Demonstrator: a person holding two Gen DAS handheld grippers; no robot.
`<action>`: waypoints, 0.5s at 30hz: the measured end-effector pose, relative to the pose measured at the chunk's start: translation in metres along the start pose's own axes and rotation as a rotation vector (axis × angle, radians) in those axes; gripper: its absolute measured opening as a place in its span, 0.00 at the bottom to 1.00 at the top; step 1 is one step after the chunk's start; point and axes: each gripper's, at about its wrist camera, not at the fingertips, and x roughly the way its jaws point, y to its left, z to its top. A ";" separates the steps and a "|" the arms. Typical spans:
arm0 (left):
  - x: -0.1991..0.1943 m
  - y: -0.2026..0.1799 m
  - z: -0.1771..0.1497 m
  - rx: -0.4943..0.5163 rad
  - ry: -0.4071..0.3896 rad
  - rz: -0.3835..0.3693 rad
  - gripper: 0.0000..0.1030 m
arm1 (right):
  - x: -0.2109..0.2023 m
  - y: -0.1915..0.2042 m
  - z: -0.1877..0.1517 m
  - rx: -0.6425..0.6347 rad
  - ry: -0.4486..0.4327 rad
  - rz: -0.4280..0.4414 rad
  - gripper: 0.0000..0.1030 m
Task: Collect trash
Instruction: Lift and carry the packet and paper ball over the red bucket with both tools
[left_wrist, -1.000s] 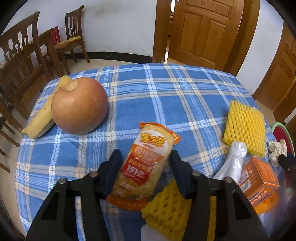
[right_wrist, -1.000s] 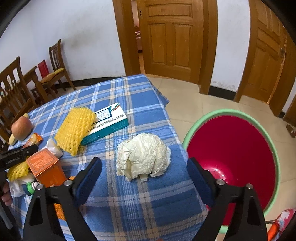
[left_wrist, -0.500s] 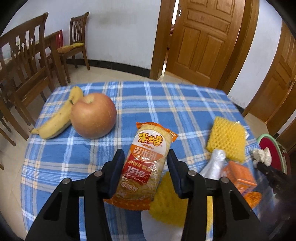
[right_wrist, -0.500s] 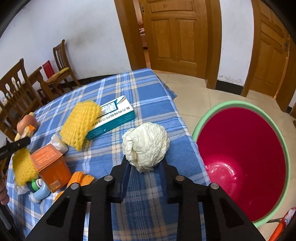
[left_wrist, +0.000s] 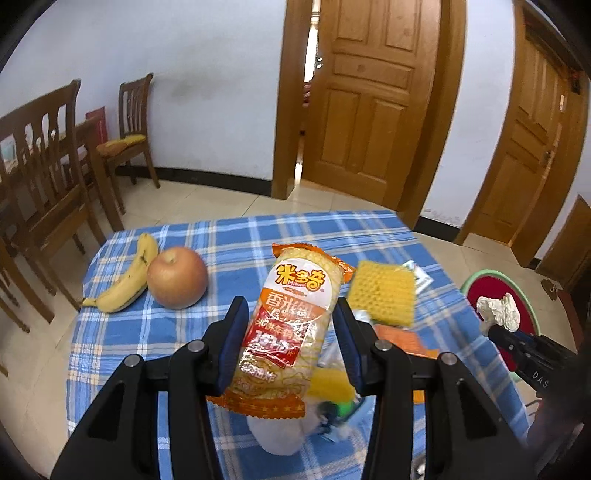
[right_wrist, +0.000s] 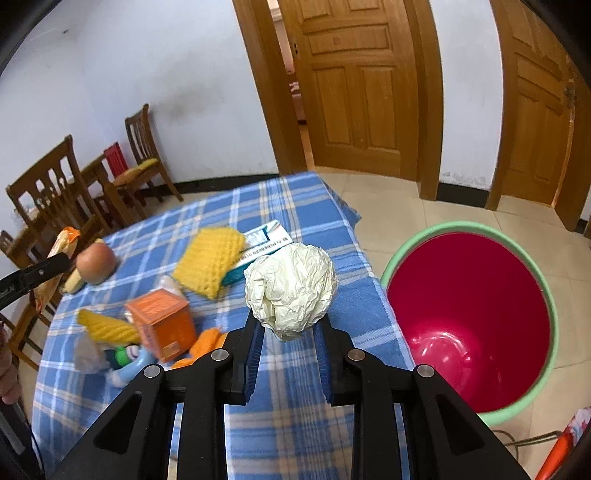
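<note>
My left gripper (left_wrist: 290, 310) is shut on an orange rice-cracker snack packet (left_wrist: 301, 280), held upright above the blue plaid table (left_wrist: 236, 236). In the right wrist view, my right gripper (right_wrist: 288, 325) is shut on a crumpled cream paper ball (right_wrist: 291, 284), lifted off the cloth near the table's right edge. A red bin with a green rim (right_wrist: 469, 229) stands on the floor just right of the table, empty inside. The same paper ball (left_wrist: 498, 312) shows in front of the bin (left_wrist: 491, 275) in the left wrist view.
An apple (left_wrist: 177, 282) and a banana (left_wrist: 125, 286) lie at the table's left. Yellow foam nets (right_wrist: 208, 260), an orange box (right_wrist: 162, 321), a teal-and-white box (right_wrist: 266, 240), a small bottle (right_wrist: 127, 363) and orange peel (right_wrist: 207, 343) clutter the middle. Wooden chairs (left_wrist: 40, 177) stand left.
The right gripper went from wide open around the paper ball to shut on it, then lifted it. The left gripper rose with the snack packet, so the table looks farther away.
</note>
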 end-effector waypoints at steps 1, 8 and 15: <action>-0.003 -0.003 0.000 0.003 -0.005 -0.003 0.46 | -0.005 0.000 -0.001 0.004 -0.007 0.002 0.26; -0.018 -0.027 -0.005 0.008 -0.005 -0.054 0.46 | -0.040 -0.001 -0.007 0.016 -0.050 0.011 0.26; -0.026 -0.060 -0.012 0.016 0.009 -0.126 0.46 | -0.066 -0.010 -0.010 0.014 -0.089 0.002 0.26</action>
